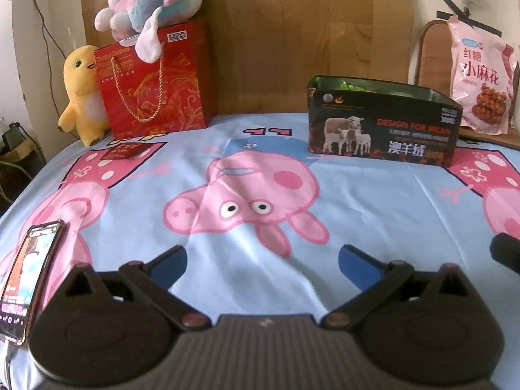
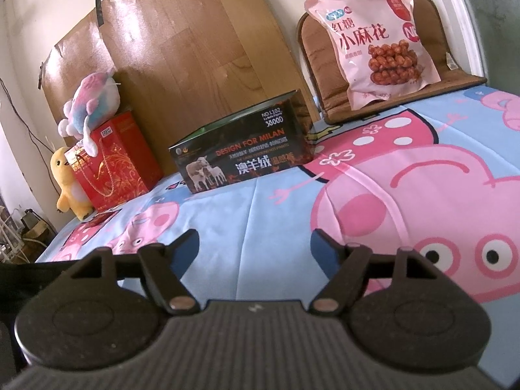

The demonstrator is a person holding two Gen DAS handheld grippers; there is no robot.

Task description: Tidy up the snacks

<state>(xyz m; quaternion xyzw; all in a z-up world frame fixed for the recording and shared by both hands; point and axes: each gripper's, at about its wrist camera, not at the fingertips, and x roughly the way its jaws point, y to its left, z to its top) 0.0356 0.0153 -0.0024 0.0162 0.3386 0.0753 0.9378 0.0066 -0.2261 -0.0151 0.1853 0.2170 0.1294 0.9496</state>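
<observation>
Both my claws hung low over the cartoon-pig bedsheet [image 1: 260, 149]. Left claw [image 1: 262, 261]: jaws spread, nothing between them. Right claw [image 2: 254, 247]: jaws spread too, empty. The pink snack bag [image 2: 373, 39] stood propped against a brown cushioned chair back [image 2: 313, 45] at the far right edge of the bed. An open black box [image 1: 383, 123] sat left of it. Further left was a red gift bag [image 1: 156, 81], with a pastel plush [image 1: 152, 0] on top. A small red packet [image 1: 125, 151] lay just before the gift bag. A phone [image 1: 29, 276] lay near my left claw.

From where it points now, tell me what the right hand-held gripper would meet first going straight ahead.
Probably the bedsheet: the open, empty right hand-held gripper tilts downward. The dark box lies farther along; depth is unclear.
</observation>
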